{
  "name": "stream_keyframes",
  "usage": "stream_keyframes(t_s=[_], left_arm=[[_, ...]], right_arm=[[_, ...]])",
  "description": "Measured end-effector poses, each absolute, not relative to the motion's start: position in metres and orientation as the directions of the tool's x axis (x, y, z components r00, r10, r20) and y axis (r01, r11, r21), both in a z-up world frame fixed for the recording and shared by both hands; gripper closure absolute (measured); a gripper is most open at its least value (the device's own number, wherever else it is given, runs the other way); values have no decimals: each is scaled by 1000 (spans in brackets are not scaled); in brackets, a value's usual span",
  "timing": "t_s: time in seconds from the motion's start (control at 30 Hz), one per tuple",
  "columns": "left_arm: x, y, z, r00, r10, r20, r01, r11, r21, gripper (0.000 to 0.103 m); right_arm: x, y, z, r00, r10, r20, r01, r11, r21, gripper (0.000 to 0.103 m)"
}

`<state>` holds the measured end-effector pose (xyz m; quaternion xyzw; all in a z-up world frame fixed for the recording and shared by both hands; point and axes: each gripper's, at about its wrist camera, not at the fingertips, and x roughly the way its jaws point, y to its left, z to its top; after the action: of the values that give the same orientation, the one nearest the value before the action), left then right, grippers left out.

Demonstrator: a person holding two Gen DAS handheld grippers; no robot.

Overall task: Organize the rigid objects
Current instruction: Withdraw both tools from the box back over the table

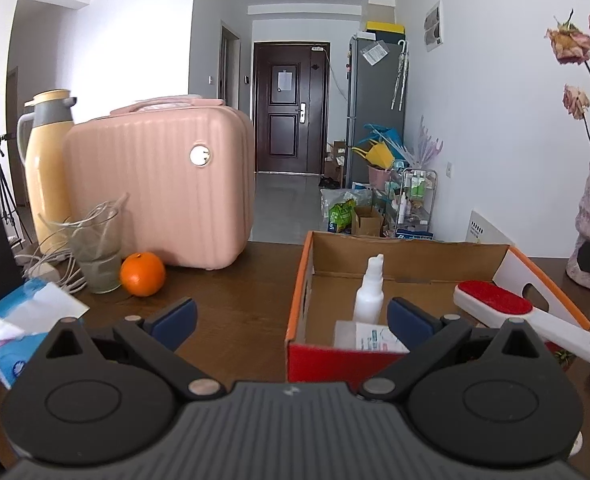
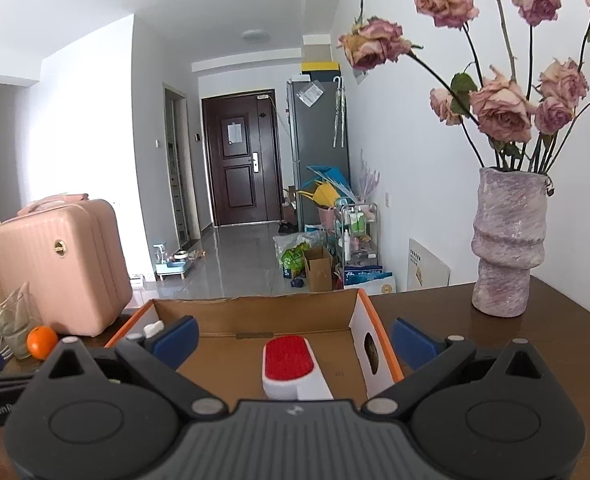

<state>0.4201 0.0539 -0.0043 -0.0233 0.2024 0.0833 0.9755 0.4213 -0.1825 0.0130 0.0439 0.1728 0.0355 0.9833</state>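
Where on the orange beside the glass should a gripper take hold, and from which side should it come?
Grip the orange across its widest middle, probably from above. It is round and sits on the table, with the glass close on its left and the pink case behind, so the top is freest.

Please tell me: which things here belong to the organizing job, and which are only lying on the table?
Job things:
cardboard box
white spray bottle, upright in the box
lint brush, resting in the box
small packet, in the box

Only lying about:
orange
pink case
thermos
glass
tissue pack
vase
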Motion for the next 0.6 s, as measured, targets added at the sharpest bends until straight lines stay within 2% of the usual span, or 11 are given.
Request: stream_keyframes(t_s=[0.6], left_arm=[[330,64,-13,906,128,-403,-149,989,-23,0]], right_arm=[[333,-176,-9,925,111,-363,-91,993,70,0]])
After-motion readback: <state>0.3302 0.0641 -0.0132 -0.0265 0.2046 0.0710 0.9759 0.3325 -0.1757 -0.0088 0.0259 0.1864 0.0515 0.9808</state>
